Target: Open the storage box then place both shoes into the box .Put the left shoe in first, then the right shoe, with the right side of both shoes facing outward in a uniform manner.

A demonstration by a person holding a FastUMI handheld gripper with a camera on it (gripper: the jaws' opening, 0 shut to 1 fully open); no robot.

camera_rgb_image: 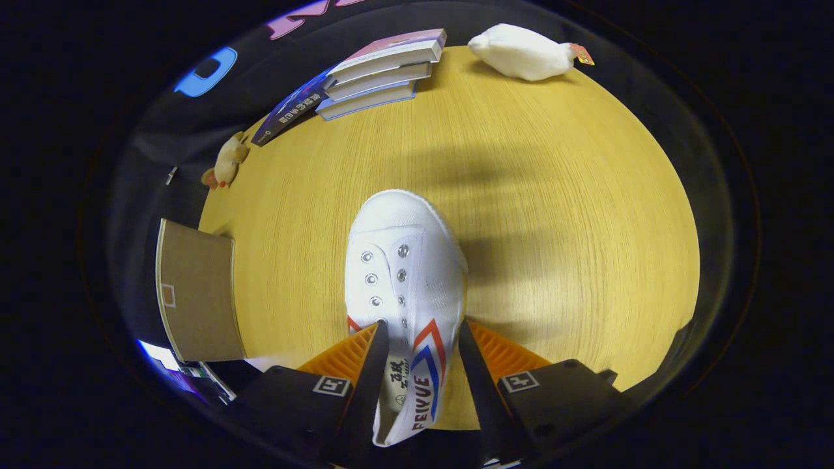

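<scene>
A white canvas shoe (401, 260) with red and blue side stripes points its toe away from me, and its heel end lies between my fingers. My gripper (423, 329) is shut on the shoe: one finger sits at the shoe's opening and the other presses its striped side wall. The shoe casts a shadow on the wooden table (560, 215), so it seems lifted off the surface. To the left of the fingers stands the brown cardboard storage box (195, 293), of which I see a flat brown panel; I cannot tell whether it is open.
A stack of books (378, 71) lies at the table's far side. A white plush toy (524, 52) rests to the right of the books. A small tan plush toy (228, 159) sits at the table's left edge, beyond the box.
</scene>
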